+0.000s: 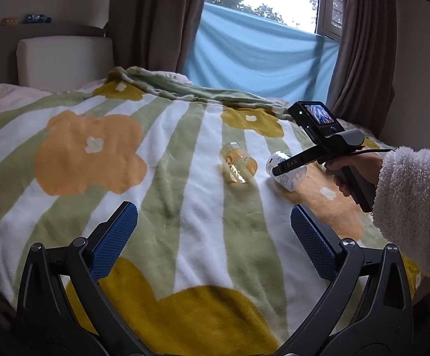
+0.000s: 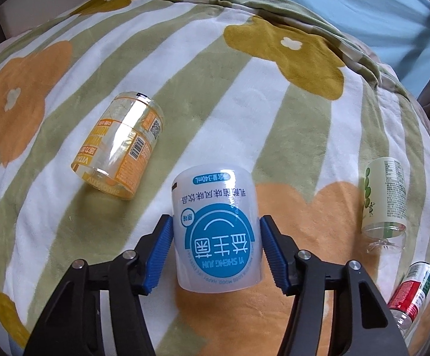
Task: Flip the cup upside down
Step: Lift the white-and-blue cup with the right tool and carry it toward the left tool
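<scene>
On the far left of my right wrist view I see the flowery blanket spread over the bed. It has green and white stripes and big orange and yellow flowers.

A little to the right lies the yellow cup. It is clear with an orange and yellow label, and it lies on its side on the blanket, left of and a bit farther away than the white cup. The two do not touch.

In the middle is the white cup with the big blue circle on it. The writing on it reads upside down to me. It sits between the blue pads of my right claw. The left pad looks pressed to the cup's side. The right pad sits right at the other side, but I cannot tell for sure that it is pressing. The cup is over an orange flower, near me.

Farther right, a pale green cup lies on the blanket, well apart from the white cup. At the near right edge lies a red, white and green can.

In my left wrist view, my left claw is wide apart and holds nothing. It hangs over the blanket, near me. The yellow cup and the white cup are farther off, and the right hand holds the other gripper's handle at the right.
</scene>
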{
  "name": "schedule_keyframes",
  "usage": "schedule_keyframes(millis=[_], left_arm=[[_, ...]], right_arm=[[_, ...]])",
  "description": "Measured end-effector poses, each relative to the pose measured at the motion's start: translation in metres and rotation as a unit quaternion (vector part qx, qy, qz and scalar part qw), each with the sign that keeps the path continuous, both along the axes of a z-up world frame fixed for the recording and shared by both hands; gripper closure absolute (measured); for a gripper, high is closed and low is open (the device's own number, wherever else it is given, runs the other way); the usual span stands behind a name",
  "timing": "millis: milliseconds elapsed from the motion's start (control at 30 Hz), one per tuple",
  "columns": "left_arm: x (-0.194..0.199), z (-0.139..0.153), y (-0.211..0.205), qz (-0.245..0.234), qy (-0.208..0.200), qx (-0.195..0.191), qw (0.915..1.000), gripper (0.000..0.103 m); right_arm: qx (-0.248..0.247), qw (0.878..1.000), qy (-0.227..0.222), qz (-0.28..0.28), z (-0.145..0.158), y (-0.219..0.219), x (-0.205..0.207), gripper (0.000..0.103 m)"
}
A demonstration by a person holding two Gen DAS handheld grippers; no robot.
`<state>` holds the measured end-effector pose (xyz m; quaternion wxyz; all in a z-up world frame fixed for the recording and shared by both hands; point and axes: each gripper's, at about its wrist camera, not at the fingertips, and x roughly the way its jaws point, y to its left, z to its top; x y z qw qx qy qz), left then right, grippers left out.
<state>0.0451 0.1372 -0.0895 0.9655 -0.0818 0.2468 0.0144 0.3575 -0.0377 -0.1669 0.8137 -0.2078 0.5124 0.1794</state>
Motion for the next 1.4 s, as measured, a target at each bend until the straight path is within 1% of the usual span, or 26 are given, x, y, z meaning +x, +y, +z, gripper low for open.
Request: schedule_keyframes(millis=[100,167,300,400,467,567,700,767,833,1000,1167,1267,1333,1367,1400], left_arm=[[-0.001,0.003,-0.002,-0.001,0.004,-0.003,1.0000,0.000],[-0.004,0.007,-0.006,-0.003,0.001,-0.001,1.0000,0.000],[-0.009,0.013,-0.019,-0.011,-0.001,-0.001,0.9999,0.000],[-0.013,0.018,-0.031,-0.021,-0.006,0.000,0.9998,0.000],[-0.014,0.021,-0.042,-0.029,-0.005,0.011,0.9995,0.000],[-0.017,0.022,-0.055,-0.046,-0.001,0.022,0.9987,0.000],[-0.020,0.020,-0.065,-0.058,0.005,0.013,0.9982,0.000],[-0.022,0.019,-0.067,-0.057,0.006,0.008,0.9983,0.000],[-0.026,0.020,-0.068,-0.059,0.006,0.002,0.9982,0.000],[-0.034,0.022,-0.066,-0.050,0.007,0.007,0.9987,0.000],[-0.037,0.023,-0.060,-0.039,0.004,0.002,0.9992,0.000],[-0.037,0.024,-0.060,-0.036,0.004,0.001,0.9993,0.000],[-0.037,0.024,-0.060,-0.036,0.005,0.003,0.9993,0.000],[-0.037,0.024,-0.060,-0.036,0.005,0.005,0.9993,0.000],[-0.037,0.024,-0.061,-0.036,0.005,0.007,0.9993,0.000]], right_arm=[[0.015,1.000,-0.001,0.007,0.017,-0.006,-0.015,0.048],[0.023,1.000,-0.012,0.014,0.034,-0.015,-0.030,0.048],[0.032,0.999,-0.028,0.025,0.064,-0.039,-0.072,0.048],[0.040,0.998,-0.033,0.028,0.074,-0.058,-0.107,0.048],[0.041,0.998,-0.036,0.022,0.075,-0.072,-0.129,0.048],[0.047,0.999,-0.026,0.010,0.069,-0.088,-0.153,0.048],[0.044,0.999,-0.017,-0.003,0.052,-0.104,-0.175,0.048],[0.034,0.999,-0.010,-0.015,0.037,-0.109,-0.177,0.048],[0.039,0.999,0.007,-0.021,0.022,-0.112,-0.178,0.048],[0.036,0.998,0.024,-0.038,-0.004,-0.116,-0.171,0.048],[0.037,0.998,0.032,-0.048,-0.010,-0.115,-0.165,0.048],[0.035,0.998,0.030,-0.041,-0.009,-0.112,-0.165,0.046],[0.042,0.998,0.037,-0.042,-0.009,-0.114,-0.165,0.044],[0.052,0.997,0.042,-0.046,-0.009,-0.117,-0.165,0.037],[0.066,0.995,0.047,-0.049,-0.007,-0.121,-0.166,0.017]])
